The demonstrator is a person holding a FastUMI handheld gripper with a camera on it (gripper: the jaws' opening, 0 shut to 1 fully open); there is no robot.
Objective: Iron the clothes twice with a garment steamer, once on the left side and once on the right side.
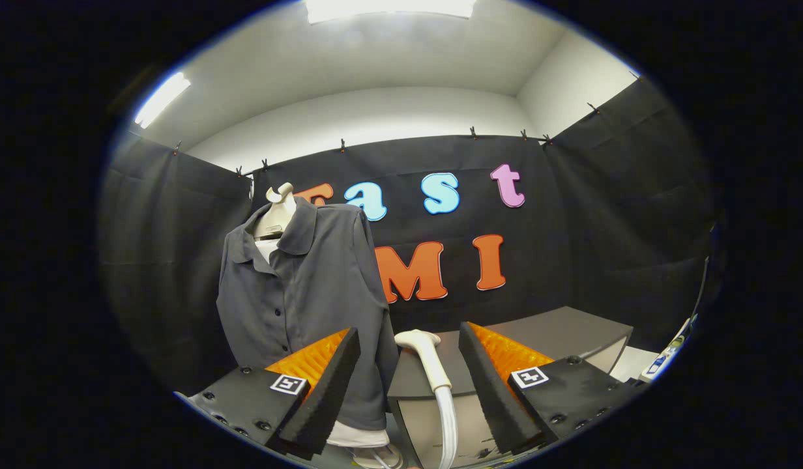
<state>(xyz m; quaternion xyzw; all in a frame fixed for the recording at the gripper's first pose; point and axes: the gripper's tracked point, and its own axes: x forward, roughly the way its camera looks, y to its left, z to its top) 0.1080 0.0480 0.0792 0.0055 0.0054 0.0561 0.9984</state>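
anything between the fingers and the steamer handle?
Nothing visible. The gripper is open, and the steamer handle stands in the gap just ahead, resting against the grey box. The shirt hangs off to the side.

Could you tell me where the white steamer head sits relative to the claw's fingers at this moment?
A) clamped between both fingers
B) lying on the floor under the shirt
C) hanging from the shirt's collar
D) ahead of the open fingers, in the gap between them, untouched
D: the steamer head rests at the grey box, seen through the gap of the open claw, neither finger touching it.
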